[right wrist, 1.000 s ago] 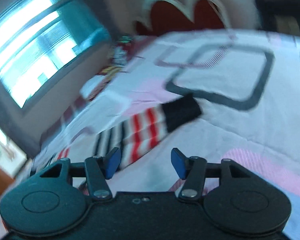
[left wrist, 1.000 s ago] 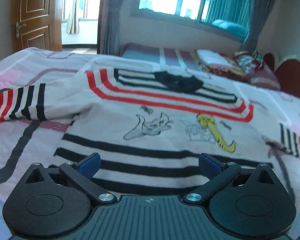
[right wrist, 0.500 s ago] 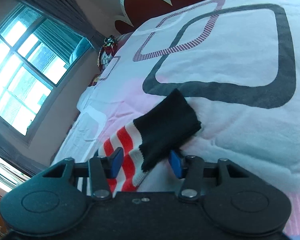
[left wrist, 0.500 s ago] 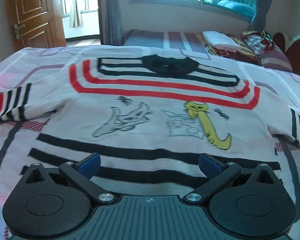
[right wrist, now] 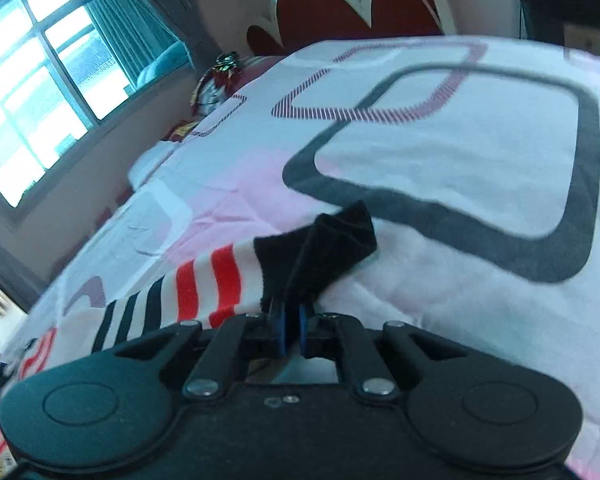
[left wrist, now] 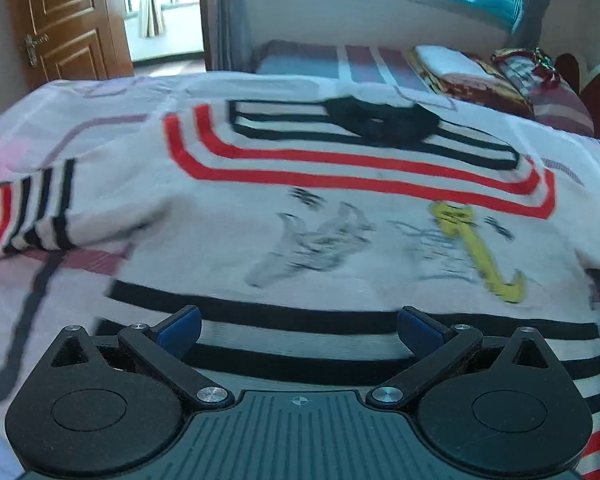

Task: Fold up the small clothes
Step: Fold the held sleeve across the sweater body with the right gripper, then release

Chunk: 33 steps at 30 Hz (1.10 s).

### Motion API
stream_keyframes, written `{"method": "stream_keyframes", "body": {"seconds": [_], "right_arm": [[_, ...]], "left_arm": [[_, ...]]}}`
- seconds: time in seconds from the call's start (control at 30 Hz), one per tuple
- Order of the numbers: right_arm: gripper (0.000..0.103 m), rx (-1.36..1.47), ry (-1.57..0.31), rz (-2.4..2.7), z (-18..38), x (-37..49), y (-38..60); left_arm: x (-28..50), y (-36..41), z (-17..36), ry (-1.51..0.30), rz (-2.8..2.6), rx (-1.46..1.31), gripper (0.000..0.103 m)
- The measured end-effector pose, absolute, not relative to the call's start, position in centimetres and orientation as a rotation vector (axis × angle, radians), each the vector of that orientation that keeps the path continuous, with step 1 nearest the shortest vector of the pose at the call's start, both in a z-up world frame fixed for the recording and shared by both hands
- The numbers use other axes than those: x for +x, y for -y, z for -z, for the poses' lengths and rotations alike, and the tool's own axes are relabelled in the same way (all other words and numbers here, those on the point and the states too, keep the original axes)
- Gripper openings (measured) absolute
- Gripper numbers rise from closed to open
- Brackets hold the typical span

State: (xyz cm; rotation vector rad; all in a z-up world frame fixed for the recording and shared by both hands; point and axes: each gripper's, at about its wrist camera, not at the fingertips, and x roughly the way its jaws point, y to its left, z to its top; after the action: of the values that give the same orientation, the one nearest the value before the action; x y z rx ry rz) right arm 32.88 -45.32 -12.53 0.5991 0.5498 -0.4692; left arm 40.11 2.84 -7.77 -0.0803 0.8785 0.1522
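A small white sweater point(left wrist: 340, 216) with red and black stripes, a black collar and cartoon figures lies spread flat on the bed. My left gripper point(left wrist: 299, 326) hovers over its striped hem, open, with nothing between its blue pads. One striped sleeve point(left wrist: 28, 212) lies out at the left. In the right wrist view the other sleeve point(right wrist: 204, 284) ends in a black cuff point(right wrist: 332, 240). My right gripper point(right wrist: 292, 330) is closing, its pads pinched on that cuff, which bunches up between them.
The bed cover point(right wrist: 460, 160) is white and pink with dark rounded squares. A red headboard point(right wrist: 340, 4) stands at the far end, folded blankets and a pillow point(left wrist: 480, 72) lie beside the bed, a wooden door point(left wrist: 60, 20) at the left, windows behind.
My right gripper went to the sleeve's black cuff and shut on it; before, its jaws stood apart. The left gripper, still open, shifted right along the sweater's hem.
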Motion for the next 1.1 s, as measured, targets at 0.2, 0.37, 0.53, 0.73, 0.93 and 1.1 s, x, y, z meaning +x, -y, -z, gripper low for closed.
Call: {"method": "stream_keyframes", "body": {"seconds": [0.2,0.37,0.53,0.73,0.93,1.1], "right_arm": [[0.007,0.321,-0.494,0.148,6.9,35.9,32.0],[0.007,0.278,-0.577,-0.177,6.6,39.5,16.6],[0.007,0.256,-0.698,-0.352,9.4,41.3,4.6],[0.011,0.148,-0.755,-0.393,12.4,40.9,-2.0],[0.043,0.107,-0.709,-0.450,11.3,39.1,-1.7],[0.044,0.253,-0.668,-0.365,9.3,36.5,3.8]], "left_arm": [[40.3,-9.6,8.5,-0.856,-0.114,-0.167,0.103],[39.3,-15.4,7.9,-0.822,-0.137,-0.204,0.103],[37.6,-20.9,8.0,-0.799,-0.151,-0.247,0.103],[36.9,-23.6,8.5,-0.767,-0.107,-0.284,0.103],[40.7,-21.2,8.7,-0.727,0.048,-0.398,0.102],[46.4,-16.8,10.9,-0.790,0.219,-0.546,0.077]]}}
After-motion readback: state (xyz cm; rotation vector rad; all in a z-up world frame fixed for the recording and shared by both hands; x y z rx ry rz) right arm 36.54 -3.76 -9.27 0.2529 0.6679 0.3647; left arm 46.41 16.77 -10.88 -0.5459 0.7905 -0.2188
